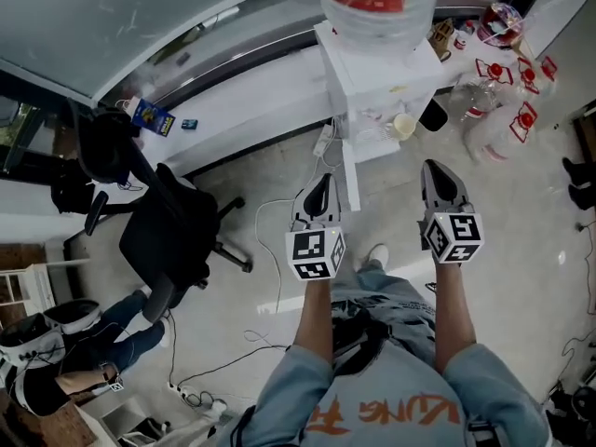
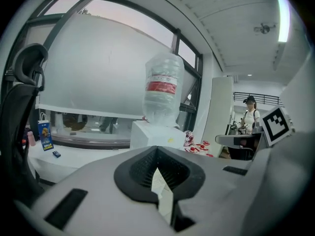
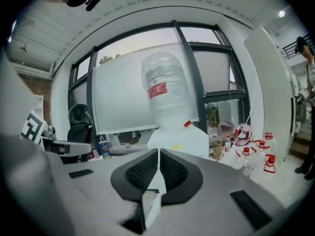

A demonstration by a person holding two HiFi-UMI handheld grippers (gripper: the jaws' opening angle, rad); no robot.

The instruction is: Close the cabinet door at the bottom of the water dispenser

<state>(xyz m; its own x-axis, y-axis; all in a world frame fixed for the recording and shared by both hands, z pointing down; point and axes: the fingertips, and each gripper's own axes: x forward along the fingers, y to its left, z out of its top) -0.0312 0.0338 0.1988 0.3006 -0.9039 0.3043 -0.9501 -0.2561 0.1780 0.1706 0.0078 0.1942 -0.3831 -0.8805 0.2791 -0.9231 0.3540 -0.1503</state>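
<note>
The white water dispenser [image 1: 382,73] stands against the window ledge, with a large clear bottle [image 1: 377,3] on top. Its bottom cabinet door [image 1: 351,170] swings out toward me, and I see it edge-on as a thin white panel. A pale cup [image 1: 403,125] sits by the open compartment. My left gripper [image 1: 321,192] hovers just left of the door's free edge, shut and empty. The right gripper [image 1: 438,180] hangs to the right of the door, also shut and empty. Both gripper views look level at the dispenser [image 2: 155,134] [image 3: 179,139] beyond the shut left gripper [image 2: 157,151] and right gripper [image 3: 157,154].
A black office chair [image 1: 172,231] stands to the left on the floor. Several empty bottles with red handles [image 1: 507,101] lie right of the dispenser. Cables and a power strip [image 1: 191,397] trail across the floor. A seated person [image 1: 56,343] is at the lower left.
</note>
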